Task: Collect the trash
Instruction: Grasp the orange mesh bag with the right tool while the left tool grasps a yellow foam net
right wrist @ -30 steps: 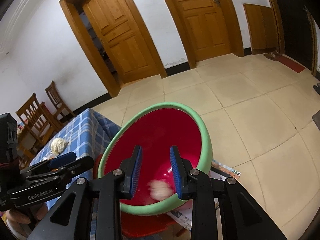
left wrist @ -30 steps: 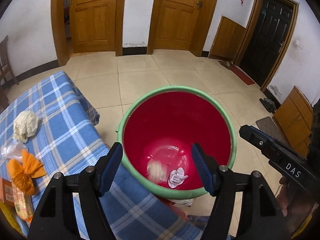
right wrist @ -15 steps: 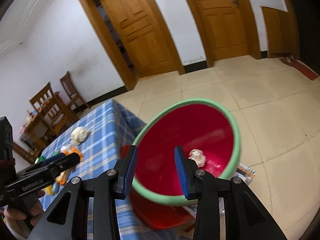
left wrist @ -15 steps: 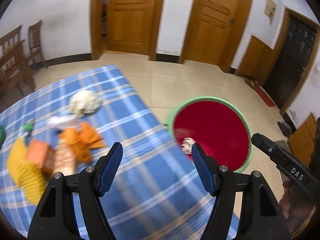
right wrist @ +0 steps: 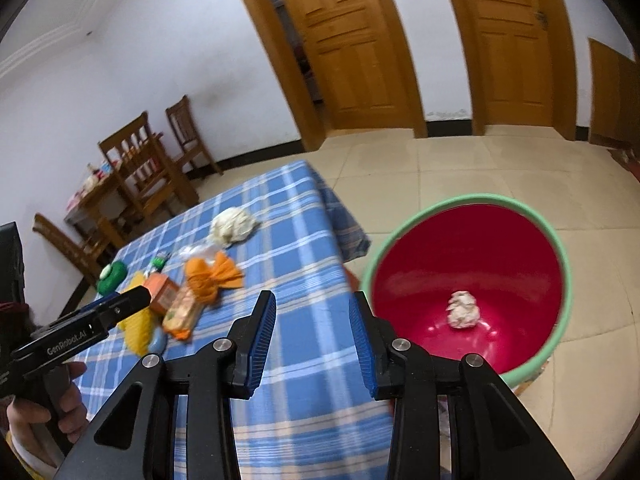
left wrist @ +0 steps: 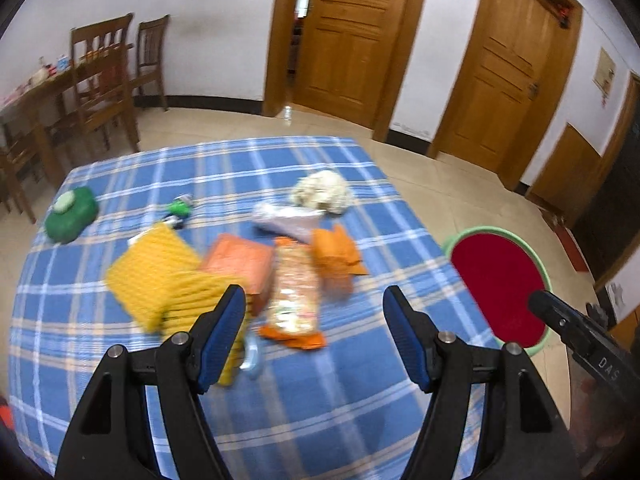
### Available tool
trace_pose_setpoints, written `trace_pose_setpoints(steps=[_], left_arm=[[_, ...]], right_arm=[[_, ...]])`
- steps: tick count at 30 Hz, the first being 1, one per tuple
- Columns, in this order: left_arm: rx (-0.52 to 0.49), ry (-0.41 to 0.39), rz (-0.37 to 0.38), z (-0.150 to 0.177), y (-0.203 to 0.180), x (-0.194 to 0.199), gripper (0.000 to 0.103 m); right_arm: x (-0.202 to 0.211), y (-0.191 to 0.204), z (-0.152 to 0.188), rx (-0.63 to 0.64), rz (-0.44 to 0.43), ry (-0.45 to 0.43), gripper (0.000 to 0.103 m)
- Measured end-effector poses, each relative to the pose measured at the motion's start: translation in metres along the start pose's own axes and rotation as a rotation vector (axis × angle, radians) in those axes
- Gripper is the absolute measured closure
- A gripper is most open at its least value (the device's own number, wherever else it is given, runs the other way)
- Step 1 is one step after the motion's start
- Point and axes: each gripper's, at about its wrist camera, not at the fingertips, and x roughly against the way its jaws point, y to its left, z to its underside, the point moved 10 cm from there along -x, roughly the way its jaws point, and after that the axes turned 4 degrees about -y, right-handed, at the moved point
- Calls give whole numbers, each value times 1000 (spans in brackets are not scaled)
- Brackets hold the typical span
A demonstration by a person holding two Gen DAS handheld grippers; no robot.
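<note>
My left gripper [left wrist: 314, 334] is open and empty above the blue plaid table [left wrist: 280, 392], just short of a snack packet [left wrist: 294, 292]. An orange wrapper [left wrist: 334, 254], an orange box [left wrist: 240, 262], a yellow ridged piece [left wrist: 156, 276], a clear plastic wrapper [left wrist: 286, 220] and a crumpled cream paper ball [left wrist: 320, 192] lie beyond it. My right gripper [right wrist: 312, 340] is open and empty over the table's right edge, beside the red bin with a green rim [right wrist: 556, 240]. A crumpled paper ball [right wrist: 462, 310] lies in the bin. The bin also shows in the left wrist view [left wrist: 500, 284].
A green pouch [left wrist: 70, 212] and a small green item [left wrist: 180, 206] lie at the table's far left. Wooden chairs [left wrist: 104, 80] and a side table stand by the far wall. Wooden doors [left wrist: 348, 36] line the back. The floor is tiled.
My left gripper has swung left from over the bin to over the table's litter. My right gripper has drawn back from the bin and opened wider. A paper ball came to rest in the bin.
</note>
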Motion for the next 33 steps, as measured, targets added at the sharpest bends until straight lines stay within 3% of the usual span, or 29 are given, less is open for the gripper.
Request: trace_pose_setpoints(steps=[21,29,33], left_arm=[[214,18,-192,1,153,-12,32],[276,86,-175,14,169,-40,32],[297,78,-152,13,167,-47,31]], right_arm=[[-75,98,4,156,-72,125,64],[-106,113,12,174,-91,189,64],[-118,118,15,184,-95,207,64]])
